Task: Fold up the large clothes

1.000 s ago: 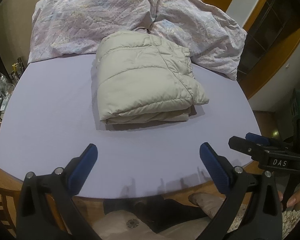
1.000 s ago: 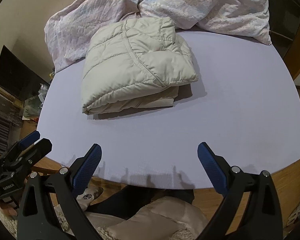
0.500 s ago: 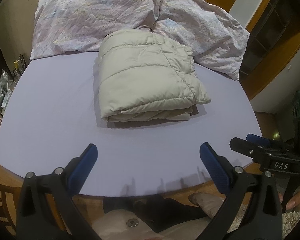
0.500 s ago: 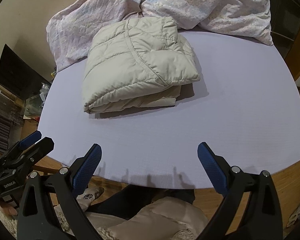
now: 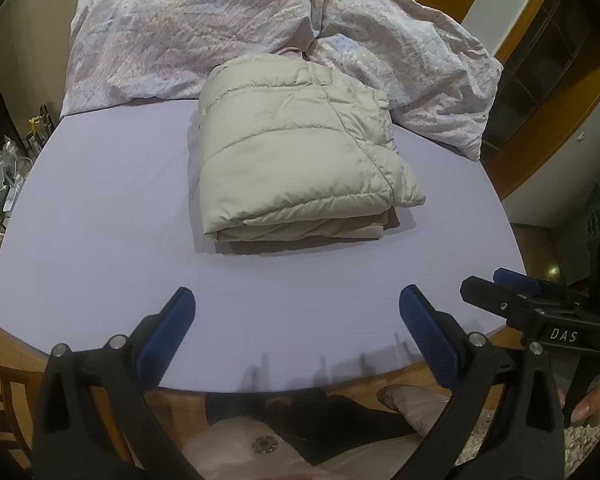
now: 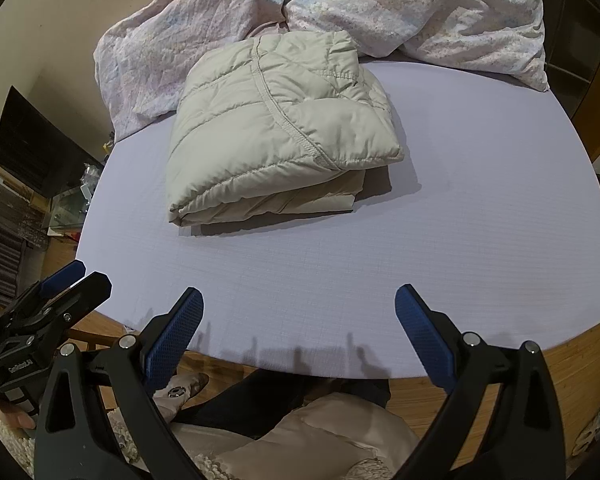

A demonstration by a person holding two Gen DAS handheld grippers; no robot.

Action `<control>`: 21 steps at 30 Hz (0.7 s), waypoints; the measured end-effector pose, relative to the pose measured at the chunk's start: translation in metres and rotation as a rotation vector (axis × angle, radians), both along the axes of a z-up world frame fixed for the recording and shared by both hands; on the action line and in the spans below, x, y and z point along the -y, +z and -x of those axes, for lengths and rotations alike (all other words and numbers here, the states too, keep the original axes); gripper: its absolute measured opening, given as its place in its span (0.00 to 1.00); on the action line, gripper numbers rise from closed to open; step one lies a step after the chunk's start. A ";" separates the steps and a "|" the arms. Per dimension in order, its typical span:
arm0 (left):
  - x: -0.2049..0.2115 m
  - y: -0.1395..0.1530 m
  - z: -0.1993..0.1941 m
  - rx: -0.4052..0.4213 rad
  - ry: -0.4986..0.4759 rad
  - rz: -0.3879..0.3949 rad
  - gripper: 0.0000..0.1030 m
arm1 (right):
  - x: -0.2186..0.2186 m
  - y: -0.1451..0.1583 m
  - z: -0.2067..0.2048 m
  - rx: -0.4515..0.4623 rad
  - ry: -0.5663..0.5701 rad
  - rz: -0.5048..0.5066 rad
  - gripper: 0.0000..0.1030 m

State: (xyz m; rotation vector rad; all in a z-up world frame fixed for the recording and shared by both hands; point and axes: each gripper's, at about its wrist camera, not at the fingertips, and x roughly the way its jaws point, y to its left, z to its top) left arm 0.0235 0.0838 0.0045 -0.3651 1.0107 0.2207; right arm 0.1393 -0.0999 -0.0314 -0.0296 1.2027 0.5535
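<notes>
Jacket point(image 5: 300, 160) lies folded against rumpled quilt point(image 5: 180, 32); both grippers' jaws gape wide, empty.

A beige puffer jacket point(image 6: 276, 128) lies folded into a thick bundle on the lavender sheet point(image 6: 440, 240), its far edge touching a rumpled floral duvet point(image 6: 380, 4) heaped along the back. The right gripper point(image 6: 298, 320) hangs over the sheet's near edge, well apart from the jacket, its 2 blue-padded fingers point(image 6: 176, 336) spread wide and empty. The left gripper point(image 6: 66, 280) shows at the lower left, side-on.
</notes>
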 end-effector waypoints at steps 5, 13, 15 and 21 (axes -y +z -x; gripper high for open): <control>0.000 -0.001 -0.001 -0.003 0.005 0.002 0.98 | 0.001 0.000 -0.001 0.001 0.002 0.000 0.96; 0.000 -0.001 0.000 -0.002 0.002 0.000 0.98 | 0.000 0.000 -0.001 0.001 0.003 0.000 0.96; 0.000 -0.001 0.000 -0.002 0.003 0.001 0.98 | 0.000 0.000 0.000 0.002 0.002 0.000 0.96; 0.000 -0.001 0.000 -0.002 0.004 0.000 0.98 | 0.000 0.001 0.000 0.004 0.003 0.000 0.96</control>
